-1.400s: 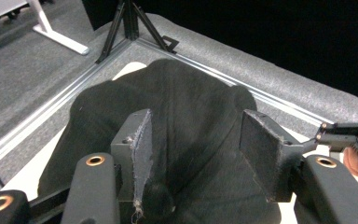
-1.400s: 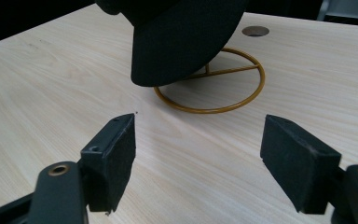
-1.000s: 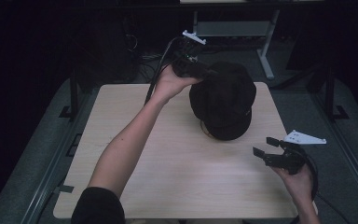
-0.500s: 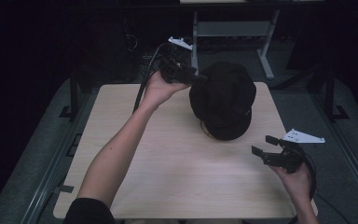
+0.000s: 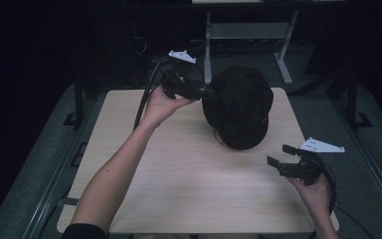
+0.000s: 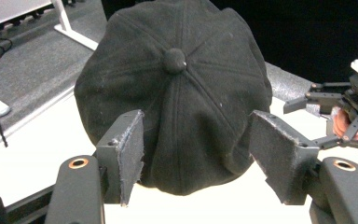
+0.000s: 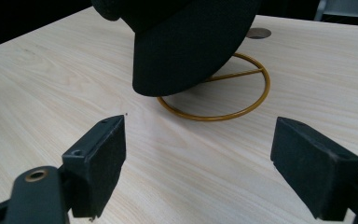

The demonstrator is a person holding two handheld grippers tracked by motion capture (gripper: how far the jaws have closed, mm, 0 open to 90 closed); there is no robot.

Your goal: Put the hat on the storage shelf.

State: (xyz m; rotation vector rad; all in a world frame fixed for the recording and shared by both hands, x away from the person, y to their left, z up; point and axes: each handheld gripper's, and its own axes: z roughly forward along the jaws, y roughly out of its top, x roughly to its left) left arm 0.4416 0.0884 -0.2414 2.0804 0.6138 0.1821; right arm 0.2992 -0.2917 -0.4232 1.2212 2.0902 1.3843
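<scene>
Jaws of the left gripper (image 6: 196, 154) stand wide apart with the black cap (image 6: 175, 88) between and beyond them; from the left gripper view I cannot tell whether the pads touch the fabric, but nothing is clamped. In the high view that gripper (image 5: 199, 91) sits just beside the cap's (image 5: 238, 105) far-left side, held up by a hand (image 5: 161, 105) near the far edge of the tabletop (image 5: 179, 174). The right gripper (image 5: 284, 159) hovers near the right edge, well apart from the cap, its jaws likewise spread wide and empty, as the right gripper view confirms (image 7: 200, 154).

The cap rests on a thin brass-coloured wire stand (image 7: 223, 93), whose ring base lies flat on the wood toward the far right part of the tabletop; the cap's brim hangs over the ring's near side. The button on the crown faces the left gripper.

As a judgement, the work looks barely begun: the cap sits on its stand, neither pair of jaws has closed on it, and the left gripper appears lined up for a first grasp of the crown or rim. Closing, lifting the cap off the stand and setting it wherever it belongs all seem left to do.

The tabletop is pale wood-grain laminate, bare apart from the stand and a small round hole (image 7: 258, 32) near the far edge. Around it lies grey carpet, a light metal frame (image 5: 248, 35) stands behind, and the room beyond is dark.
</scene>
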